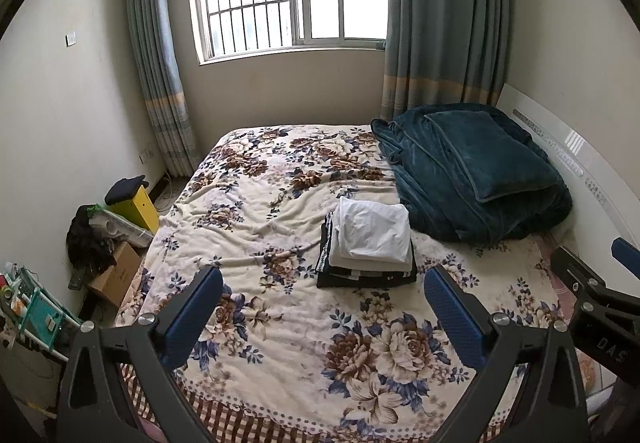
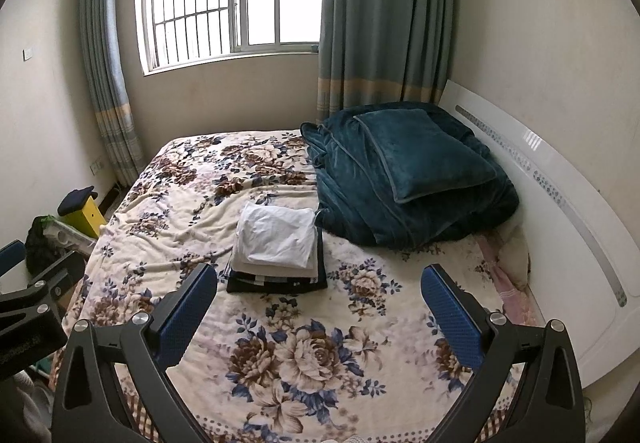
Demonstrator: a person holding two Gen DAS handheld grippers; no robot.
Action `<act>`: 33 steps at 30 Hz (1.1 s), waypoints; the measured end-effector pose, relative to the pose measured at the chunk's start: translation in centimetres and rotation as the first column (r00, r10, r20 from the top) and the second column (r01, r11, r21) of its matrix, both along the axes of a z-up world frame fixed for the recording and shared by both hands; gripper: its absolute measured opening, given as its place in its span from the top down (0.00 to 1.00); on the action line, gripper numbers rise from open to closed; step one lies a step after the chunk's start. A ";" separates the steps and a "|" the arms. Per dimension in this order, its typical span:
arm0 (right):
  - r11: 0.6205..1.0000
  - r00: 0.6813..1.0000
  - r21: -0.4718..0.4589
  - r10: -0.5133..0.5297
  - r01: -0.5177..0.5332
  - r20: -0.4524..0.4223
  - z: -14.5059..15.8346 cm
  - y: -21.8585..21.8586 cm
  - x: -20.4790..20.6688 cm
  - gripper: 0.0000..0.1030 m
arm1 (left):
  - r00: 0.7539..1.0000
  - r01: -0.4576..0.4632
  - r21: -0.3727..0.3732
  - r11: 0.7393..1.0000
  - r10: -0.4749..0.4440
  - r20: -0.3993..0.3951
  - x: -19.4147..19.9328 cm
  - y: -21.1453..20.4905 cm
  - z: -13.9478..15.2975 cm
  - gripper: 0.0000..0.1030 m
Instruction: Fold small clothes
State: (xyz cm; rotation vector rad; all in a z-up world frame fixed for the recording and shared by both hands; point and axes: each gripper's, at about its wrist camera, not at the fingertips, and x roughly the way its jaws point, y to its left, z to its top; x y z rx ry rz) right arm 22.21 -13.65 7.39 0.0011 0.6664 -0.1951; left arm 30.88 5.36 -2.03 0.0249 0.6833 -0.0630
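Note:
A stack of folded clothes [image 1: 370, 243] lies on the floral bedspread [image 1: 260, 211], with a white garment on top and dark ones beneath. It also shows in the right wrist view [image 2: 276, 247]. My left gripper [image 1: 324, 279] is open and empty, held above the near part of the bed, short of the stack. My right gripper [image 2: 320, 277] is open and empty, at about the same distance from the stack. The right gripper shows at the right edge of the left wrist view [image 1: 600, 283].
A folded teal blanket with a pillow [image 1: 476, 171] lies at the head of the bed against a white headboard [image 2: 560, 203]. A yellow box [image 1: 136, 209], a cardboard box [image 1: 116, 275] and clutter stand on the floor left of the bed. Window and curtains are behind.

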 end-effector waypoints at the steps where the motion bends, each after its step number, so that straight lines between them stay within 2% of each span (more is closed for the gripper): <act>1: 1.000 1.000 0.001 -0.001 0.001 0.001 0.0 0.0 0.0 0.00 | 1.000 -0.001 0.001 1.000 0.001 -0.002 0.1 0.1 0.0 0.00; 33: 1.000 1.000 0.003 -0.014 0.014 -0.007 0.1 0.0 -0.6 0.00 | 1.000 0.013 -0.002 1.000 -0.013 -0.002 -0.1 0.3 0.0 0.00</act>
